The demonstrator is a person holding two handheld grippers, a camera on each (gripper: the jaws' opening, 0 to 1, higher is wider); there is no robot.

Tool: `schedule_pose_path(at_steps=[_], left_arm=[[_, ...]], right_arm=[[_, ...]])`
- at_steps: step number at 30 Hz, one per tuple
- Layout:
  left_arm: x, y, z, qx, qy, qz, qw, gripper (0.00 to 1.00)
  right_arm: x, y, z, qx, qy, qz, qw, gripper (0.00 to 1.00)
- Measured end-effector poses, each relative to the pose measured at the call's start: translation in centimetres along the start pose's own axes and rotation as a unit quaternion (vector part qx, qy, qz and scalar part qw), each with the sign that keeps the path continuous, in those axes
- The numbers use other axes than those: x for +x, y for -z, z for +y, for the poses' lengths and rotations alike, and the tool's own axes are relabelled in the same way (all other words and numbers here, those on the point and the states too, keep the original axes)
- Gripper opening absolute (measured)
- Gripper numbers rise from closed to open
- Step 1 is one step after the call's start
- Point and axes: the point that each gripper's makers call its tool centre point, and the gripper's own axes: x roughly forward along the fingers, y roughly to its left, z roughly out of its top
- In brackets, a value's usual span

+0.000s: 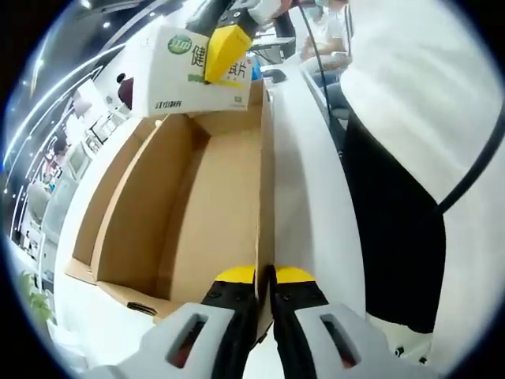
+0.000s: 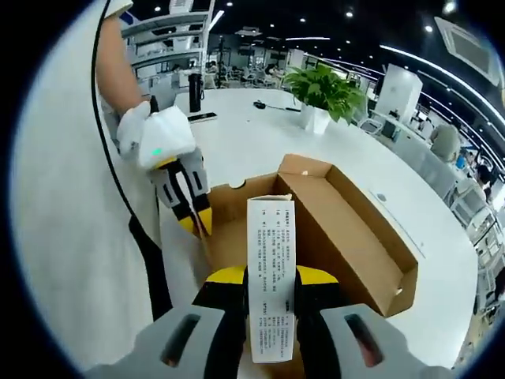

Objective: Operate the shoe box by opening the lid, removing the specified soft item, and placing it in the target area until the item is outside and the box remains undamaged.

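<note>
Left gripper (image 1: 265, 278): jaws clenched on the shoe box (image 1: 197, 213) wall, at the table (image 2: 260, 138) edge.
Right gripper (image 2: 271, 278): grasping the carton (image 2: 271, 276), lifted above the box.
Handling: the carton looks light and crushable; hold its flat faces gently.

Box (image 1: 197, 205) interior open; left hand-held gripper (image 1: 264, 286) pinching near wall.

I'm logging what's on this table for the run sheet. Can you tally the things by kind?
Cardboard shoe box: 1
White carton with printed text, held above the box: 1
Potted plant: 1
Dark bottle: 1
Grippers: 2, left gripper and right gripper
Total: 6
</note>
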Motion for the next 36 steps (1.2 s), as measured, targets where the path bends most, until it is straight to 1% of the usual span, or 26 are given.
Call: schedule_pose_path(at_steps=[5, 6, 7, 8, 9, 10, 11, 14, 15, 17, 19, 21, 23, 26, 27, 28, 29, 30, 31, 33, 36], left_arm=[[-0.1, -0.1, 0.0, 0.001, 0.0, 0.0, 1.0, 0.05], [-0.1, -0.1, 0.0, 0.001, 0.0, 0.0, 1.0, 0.05], [-0.1, -0.2, 0.0, 0.001, 0.0, 0.0, 1.0, 0.05], [0.0, -0.1, 0.0, 0.001, 0.0, 0.0, 1.0, 0.05], [0.0, 0.0, 0.0, 0.001, 0.001, 0.0, 1.0, 0.05], [0.0, 0.0, 0.0, 0.001, 0.001, 0.0, 1.0, 0.05], [0.0, 0.0, 0.0, 0.001, 0.001, 0.0, 1.0, 0.05], [0.0, 0.1, 0.0, 0.001, 0.001, 0.0, 1.0, 0.05], [0.1, 0.2, 0.0, 0.001, 0.0, 0.0, 1.0, 0.05], [0.1, 0.3, 0.0, 0.001, 0.0, 0.0, 1.0, 0.05], [0.1, 0.2, 0.0, 0.001, -0.001, 0.0, 1.0, 0.05], [0.1, 0.3, 0.0, 0.002, -0.001, -0.001, 1.0, 0.05], [0.1, 0.3, 0.0, 0.003, -0.002, -0.002, 1.0, 0.05], [0.1, 0.3, 0.0, 0.004, -0.002, -0.002, 1.0, 0.05], [0.0, 0.1, 0.0, 0.004, -0.003, -0.003, 1.0, 0.05], [0.0, 0.1, 0.0, 0.005, -0.004, -0.004, 1.0, 0.05], [0.0, 0.1, -0.1, 0.005, -0.005, -0.004, 1.0, 0.05], [0.0, 0.1, -0.1, 0.006, -0.006, -0.004, 1.0, 0.05], [0.0, 0.1, -0.1, 0.006, -0.007, -0.004, 1.0, 0.05], [0.0, 0.2, -0.1, 0.006, -0.007, -0.003, 0.9999, 0.05], [0.1, 0.3, 0.0, 0.007, -0.007, -0.003, 1.0, 0.05]], right_arm=[[-0.7, -0.4, 0.6, -0.009, -0.004, -0.008, 0.9999, 0.2], [-0.9, -0.6, 0.9, -0.014, -0.012, -0.013, 0.9997, 0.2], [-1.0, -1.0, 1.1, -0.018, -0.017, -0.022, 0.9994, 0.2], [-1.2, -1.8, 1.5, -0.022, -0.027, -0.046, 0.9983, 0.2], [-1.4, -2.1, 1.7, -0.023, -0.033, -0.055, 0.9977, 0.2], [-1.7, -2.1, 1.5, -0.022, -0.029, -0.052, 0.998, 0.2], [-1.8, -2.3, 1.3, -0.032, -0.02, -0.053, 0.9979, 0.2], [-2.0, -1.7, 0.5, -0.039, -0.003, -0.034, 0.9986, 0.2], [-2.1, -1.5, -0.1, -0.033, 0.007, -0.029, 0.999, 0.2], [-2.4, -1.1, -0.6, 0.008, 0.011, -0.019, 0.9997, 0.2], [-2.8, -1.5, -1.1, 0.042, 0.016, -0.04, 0.9982, 0.2], [-3.4, -2.0, -0.9, 0.075, 0.001, -0.055, 0.9956, 0.2], [-3.9, -2.0, -1.1, 0.084, 0.006, -0.054, 0.995, 0.2], [-4.7, -1.9, -1.0, 0.078, 0.01, -0.054, 0.9954, 0.2], [-5.1, -2.3, -0.7, 0.062, 0.005, -0.076, 0.9952, 0.2], [-5.4, -2.1, -0.5, 0.07, 0.003, -0.076, 0.9947, 0.2], [-5.7, -1.8, -0.3, 0.075, 0.0, -0.074, 0.9945, 0.2], [-5.9, -1.5, 0.0, 0.066, 0.0, -0.071, 0.9953, 0.2], [-6.0, -1.2, 0.0, 0.048, 0.003, -0.065, 0.9967, 0.2], [-6.4, 0.1, 0.4, 0.02, 0.009, -0.036, 0.9991, 0.2], [-6.8, 0.5, 0.5, 0.012, 0.015, -0.039, 0.9991, 0.2]])
